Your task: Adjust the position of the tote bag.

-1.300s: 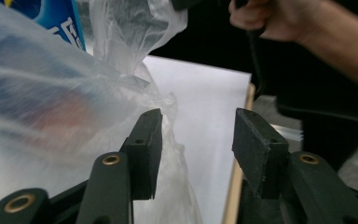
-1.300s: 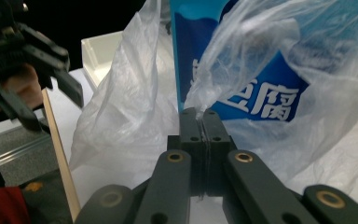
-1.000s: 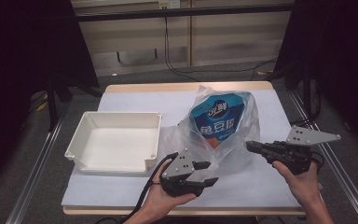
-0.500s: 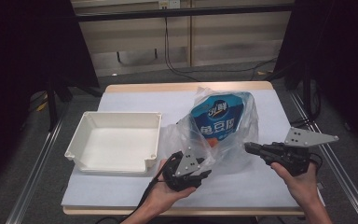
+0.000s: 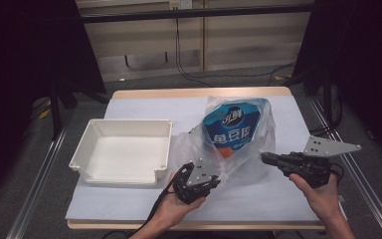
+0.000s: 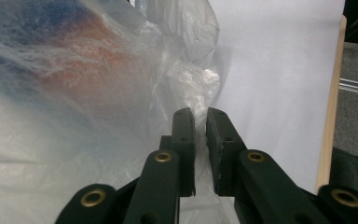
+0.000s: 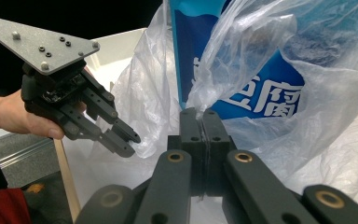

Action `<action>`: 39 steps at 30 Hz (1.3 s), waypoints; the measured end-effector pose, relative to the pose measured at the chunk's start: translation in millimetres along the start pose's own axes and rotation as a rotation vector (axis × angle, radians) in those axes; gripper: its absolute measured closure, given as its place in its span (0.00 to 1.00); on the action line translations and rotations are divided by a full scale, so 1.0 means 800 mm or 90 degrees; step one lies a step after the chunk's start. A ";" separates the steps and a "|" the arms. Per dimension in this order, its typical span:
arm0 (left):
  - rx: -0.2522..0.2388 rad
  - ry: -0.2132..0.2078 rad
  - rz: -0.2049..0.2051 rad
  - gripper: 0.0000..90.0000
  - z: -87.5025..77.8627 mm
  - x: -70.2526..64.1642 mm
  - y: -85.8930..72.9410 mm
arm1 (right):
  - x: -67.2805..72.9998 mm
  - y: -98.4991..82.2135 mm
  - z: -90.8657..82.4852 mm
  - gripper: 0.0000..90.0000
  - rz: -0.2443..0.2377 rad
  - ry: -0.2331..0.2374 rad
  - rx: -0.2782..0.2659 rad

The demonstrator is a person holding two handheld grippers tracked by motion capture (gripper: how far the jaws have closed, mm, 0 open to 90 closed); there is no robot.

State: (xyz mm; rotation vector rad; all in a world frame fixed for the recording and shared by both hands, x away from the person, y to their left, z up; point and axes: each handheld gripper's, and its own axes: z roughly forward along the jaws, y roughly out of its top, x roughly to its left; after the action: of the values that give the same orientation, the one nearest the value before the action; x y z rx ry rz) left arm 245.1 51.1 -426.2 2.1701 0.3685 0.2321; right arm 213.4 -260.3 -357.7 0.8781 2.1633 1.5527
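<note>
The right gripper (image 7: 204, 122) has its two black jaws pressed flat together on a twisted fold of the thin clear plastic bag (image 5: 248, 149), pinning it at the bag's right edge, while the left gripper (image 6: 200, 122) has just been closing and now stands with only a narrow slit between its pads, crumpled film bunched right at that slit; I'd call it barely nipped, if at all. The bag lies on the white-covered table (image 5: 144, 209), right of the empty white plastic tray (image 5: 124, 159), with a blue printed food packet (image 5: 235, 130) inside it. To open the bag well, I'd say the left jaws should bite only one layer of film and seat fully before any pull, then both hands draw apart gently so the film doesn't tear or slip
</note>
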 end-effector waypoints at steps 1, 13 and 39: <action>-0.003 -0.006 -0.004 0.94 -0.001 0.000 0.000 | -0.001 -0.001 0.000 1.00 0.004 -0.002 0.001; -0.044 -0.066 -0.034 0.98 -0.024 0.002 0.004 | -0.004 -0.006 0.002 1.00 0.009 -0.001 0.008; -0.112 -0.072 -0.039 1.00 -0.109 0.030 0.036 | -0.007 0.005 -0.016 1.00 -0.002 -0.039 -0.012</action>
State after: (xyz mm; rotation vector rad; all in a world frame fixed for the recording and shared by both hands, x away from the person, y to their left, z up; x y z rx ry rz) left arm 246.9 109.2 -351.5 1.9857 0.3363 0.1037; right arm 211.1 -272.0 -350.4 0.9044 2.1038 1.5218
